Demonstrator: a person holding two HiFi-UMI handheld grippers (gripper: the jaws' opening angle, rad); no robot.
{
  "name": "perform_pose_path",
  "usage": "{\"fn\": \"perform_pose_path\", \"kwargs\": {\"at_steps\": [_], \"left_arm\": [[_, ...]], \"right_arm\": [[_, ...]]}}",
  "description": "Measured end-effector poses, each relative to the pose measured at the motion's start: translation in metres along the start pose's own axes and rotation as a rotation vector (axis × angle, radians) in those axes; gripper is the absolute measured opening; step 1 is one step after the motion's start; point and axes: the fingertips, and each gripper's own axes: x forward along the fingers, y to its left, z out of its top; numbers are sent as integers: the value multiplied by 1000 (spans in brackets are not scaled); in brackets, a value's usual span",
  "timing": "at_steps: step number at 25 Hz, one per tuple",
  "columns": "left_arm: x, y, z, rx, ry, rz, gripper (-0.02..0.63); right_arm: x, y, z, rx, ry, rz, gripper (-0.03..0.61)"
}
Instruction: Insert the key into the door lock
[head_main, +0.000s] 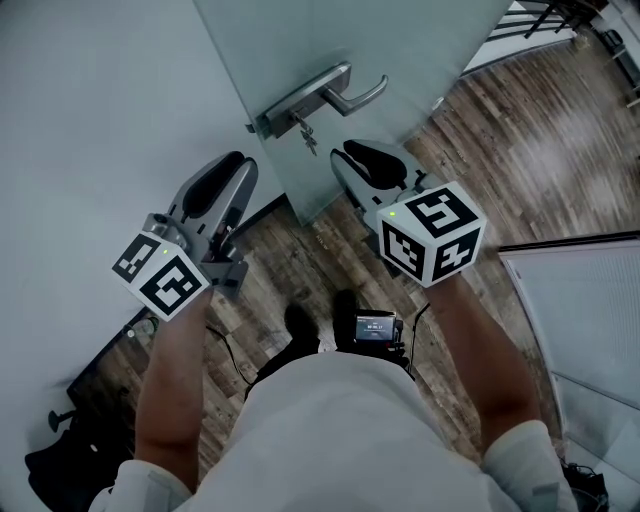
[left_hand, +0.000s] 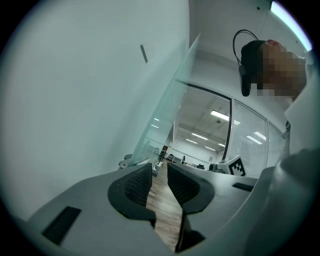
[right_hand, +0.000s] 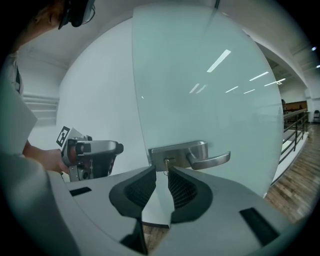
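Right gripper (right_hand: 161, 171), jaws apart, clear gap before key (right_hand: 166, 162) by door edge (right_hand: 150, 125)

The door lock (head_main: 298, 103) is seen as a brushed-metal oblong plate fixed near the edge of the frosted glass door (right_hand: 210, 90), with the lever handle (head_main: 362, 96) carried on one half of it. The key (head_main: 306, 131), small and yellowish, is seated in the keyhole just beside the lever handle's root, on the side away from its free tip. A small piece is hung from it, below the plate.
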Motion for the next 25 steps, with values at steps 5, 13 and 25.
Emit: {"fn": "perform_pose_path", "kwargs": {"at_steps": [5,13,25], "left_arm": [[-9,-18,0,3,-9,-24,98],[-22,-39,-6,-9,-11,-49,98],[-43,-74,-15,-6,3,-77,98]], "right_arm": [[-13,5,-3,-57,34,-41,77],[-33,11,4,-49,9,-77,60],[-60,27,3,-13,-11,-73,40]]}}
